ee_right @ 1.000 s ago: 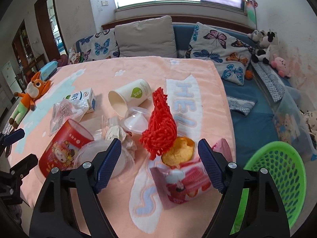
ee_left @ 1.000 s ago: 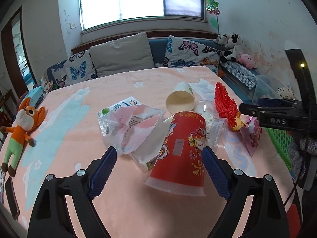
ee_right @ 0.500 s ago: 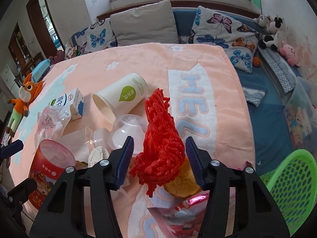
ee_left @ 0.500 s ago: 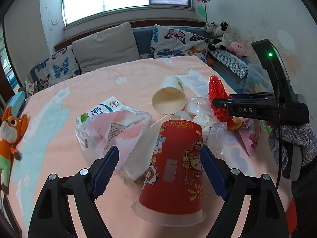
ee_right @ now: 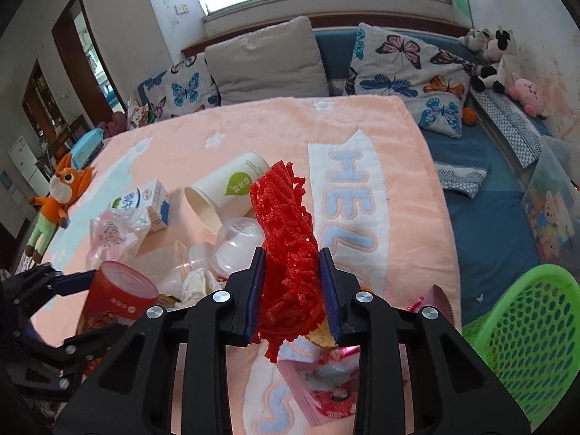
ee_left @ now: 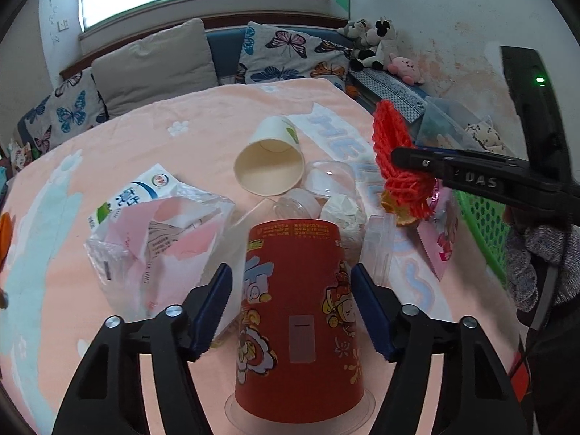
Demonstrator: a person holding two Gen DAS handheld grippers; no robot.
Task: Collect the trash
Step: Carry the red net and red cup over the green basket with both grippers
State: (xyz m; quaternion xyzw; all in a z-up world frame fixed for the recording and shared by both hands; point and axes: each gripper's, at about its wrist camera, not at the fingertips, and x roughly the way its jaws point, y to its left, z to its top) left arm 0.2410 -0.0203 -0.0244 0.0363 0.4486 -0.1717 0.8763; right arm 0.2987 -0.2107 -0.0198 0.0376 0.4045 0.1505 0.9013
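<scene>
Trash lies on a pink blanket (ee_left: 203, 108). A red paper cup (ee_left: 297, 311) stands upside down between the fingers of my left gripper (ee_left: 291, 301), which is open, with gaps on both sides of the cup. My right gripper (ee_right: 293, 286) is shut on a red foam net (ee_right: 286, 224); the net also shows in the left wrist view (ee_left: 395, 152). A white paper cup (ee_left: 270, 161) lies on its side. A milk carton (ee_left: 145, 192), a plastic bag (ee_left: 159, 239), clear plastic lids (ee_left: 319, 185) and a crumpled tissue (ee_left: 342, 210) lie around.
A green basket (ee_right: 525, 344) stands off the blanket's right edge. A pink snack wrapper (ee_right: 326, 391) and an orange peel lie under the right gripper. A fox toy (ee_right: 58, 195) lies at the left. Cushions and plush toys line the sofa behind.
My right gripper has closed on the red foam net and lifted it a little. My left gripper has moved forward around the red cup and narrowed.
</scene>
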